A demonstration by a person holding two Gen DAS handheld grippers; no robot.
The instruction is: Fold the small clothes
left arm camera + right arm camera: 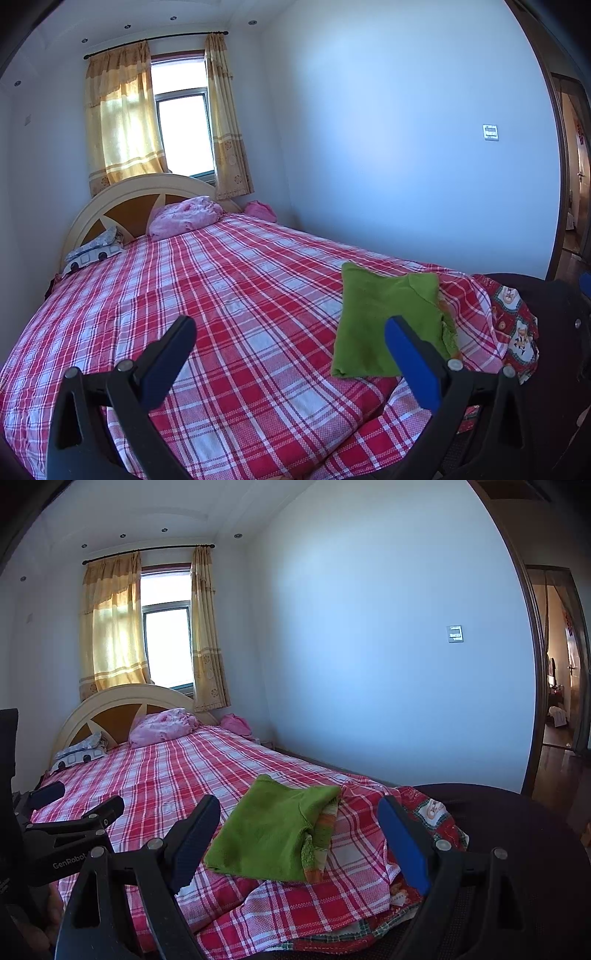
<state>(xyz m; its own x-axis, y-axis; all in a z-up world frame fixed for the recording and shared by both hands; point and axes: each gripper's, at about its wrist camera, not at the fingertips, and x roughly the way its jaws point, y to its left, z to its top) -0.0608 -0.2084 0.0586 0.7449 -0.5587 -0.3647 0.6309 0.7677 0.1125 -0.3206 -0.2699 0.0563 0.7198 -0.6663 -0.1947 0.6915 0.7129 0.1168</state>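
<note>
A small green garment [384,321] lies folded into a rectangle on the red plaid bedsheet [221,295], near the bed's right foot corner. It also shows in the right wrist view [273,830], with an orange striped edge at its right side. My left gripper [291,328] is open and empty, held above the sheet just left of the garment. My right gripper [299,812] is open and empty, held above the garment. The left gripper also shows at the left of the right wrist view [74,801].
A pink bundle [184,219] and a patterned pillow [92,251] lie by the headboard [122,199]. A red patterned quilt [517,325] hangs at the bed's corner next to a black round seat [517,830]. A doorway [557,657] opens at right.
</note>
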